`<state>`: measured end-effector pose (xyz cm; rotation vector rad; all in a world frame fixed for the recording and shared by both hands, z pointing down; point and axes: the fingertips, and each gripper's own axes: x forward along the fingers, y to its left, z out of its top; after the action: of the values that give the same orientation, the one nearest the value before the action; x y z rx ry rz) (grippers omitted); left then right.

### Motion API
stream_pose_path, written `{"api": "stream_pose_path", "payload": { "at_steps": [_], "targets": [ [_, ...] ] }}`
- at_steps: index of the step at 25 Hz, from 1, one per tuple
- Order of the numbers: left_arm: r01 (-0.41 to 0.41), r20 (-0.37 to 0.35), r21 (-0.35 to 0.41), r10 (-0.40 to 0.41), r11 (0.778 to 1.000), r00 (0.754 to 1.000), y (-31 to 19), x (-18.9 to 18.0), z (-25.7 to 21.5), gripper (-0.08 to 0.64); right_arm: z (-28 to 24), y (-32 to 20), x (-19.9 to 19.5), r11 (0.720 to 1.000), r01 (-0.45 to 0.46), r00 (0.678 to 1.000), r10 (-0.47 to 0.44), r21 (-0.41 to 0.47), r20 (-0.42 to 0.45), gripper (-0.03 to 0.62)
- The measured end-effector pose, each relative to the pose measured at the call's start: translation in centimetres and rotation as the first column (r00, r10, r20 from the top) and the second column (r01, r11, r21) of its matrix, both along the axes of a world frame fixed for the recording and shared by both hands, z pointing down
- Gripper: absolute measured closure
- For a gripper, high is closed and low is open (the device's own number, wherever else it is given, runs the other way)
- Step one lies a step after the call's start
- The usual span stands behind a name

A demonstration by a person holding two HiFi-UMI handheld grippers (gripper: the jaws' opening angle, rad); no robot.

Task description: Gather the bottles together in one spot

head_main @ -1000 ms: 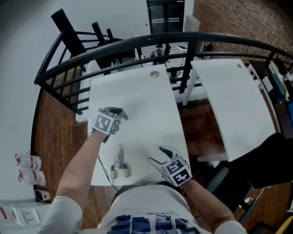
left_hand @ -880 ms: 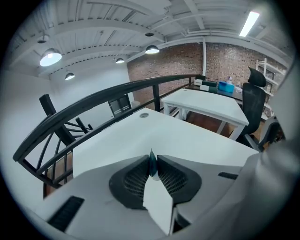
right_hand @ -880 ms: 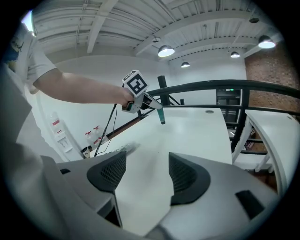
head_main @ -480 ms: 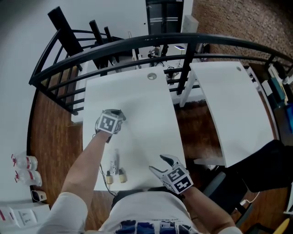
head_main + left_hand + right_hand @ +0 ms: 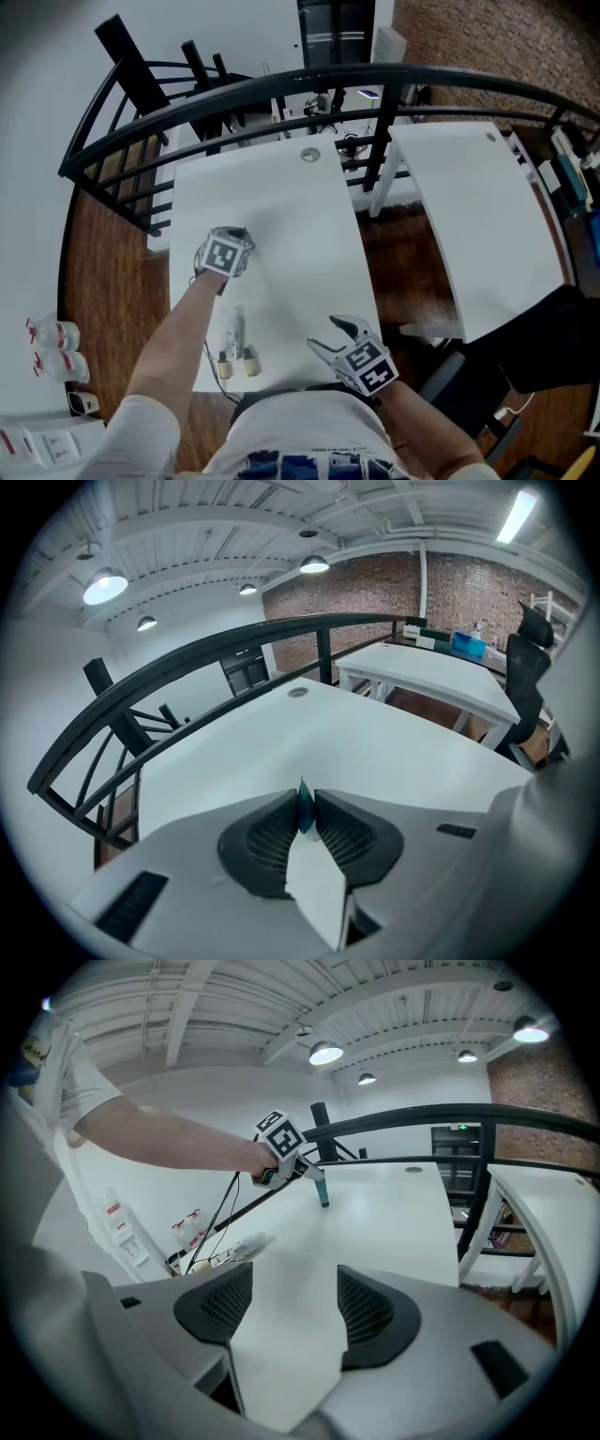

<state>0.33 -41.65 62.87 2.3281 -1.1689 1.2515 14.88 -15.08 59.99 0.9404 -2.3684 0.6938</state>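
In the head view the left gripper (image 5: 244, 233) hides what it carries. Only the gripper views show it: a small teal bottle (image 5: 322, 1188) pinched tight between the closed jaws, upright, with its lower end down at the white table (image 5: 281, 197). Whether it touches is unclear. The cluster of bottles (image 5: 234, 345) lying at the table's near left edge is too small to count. The right gripper (image 5: 328, 335) holds its jaws wide, with nothing between them. Little differs from a second ago: grippers and cluster keep much the same places. A black curved railing (image 5: 281, 86) rings the table's far side. A second white table (image 5: 478, 216) stands to the right, and the wooden floor (image 5: 103, 281) shows at the left.
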Motion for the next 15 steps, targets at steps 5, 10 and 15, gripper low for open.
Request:
{"api": "stream_pose_path", "payload": {
  "at_steps": [5, 10, 15],
  "targets": [
    [-0.009, 0.011, -0.001, 0.009, 1.000, 1.000, 0.0, -0.1, 0.1, 0.502, 0.2, 0.0, 0.0, 1.000, 0.002, 1.000, -0.002, -0.003, -0.002, 0.287],
    [-0.004, -0.015, 0.004, 0.004, 1.000, 1.000, 0.1, -0.3, -0.2, 0.436, 0.7, 0.2, -0.1, 1.000, 0.006, 1.000, -0.006, -0.008, -0.011, 0.287],
    [-0.001, -0.042, 0.040, 0.003, 0.999, 0.999, -0.1, -0.8, -1.3, 0.416, 1.0, 0.1, -0.7, 1.000, 0.008, 1.000, -0.008, -0.008, -0.024, 0.287]
  ]
}}
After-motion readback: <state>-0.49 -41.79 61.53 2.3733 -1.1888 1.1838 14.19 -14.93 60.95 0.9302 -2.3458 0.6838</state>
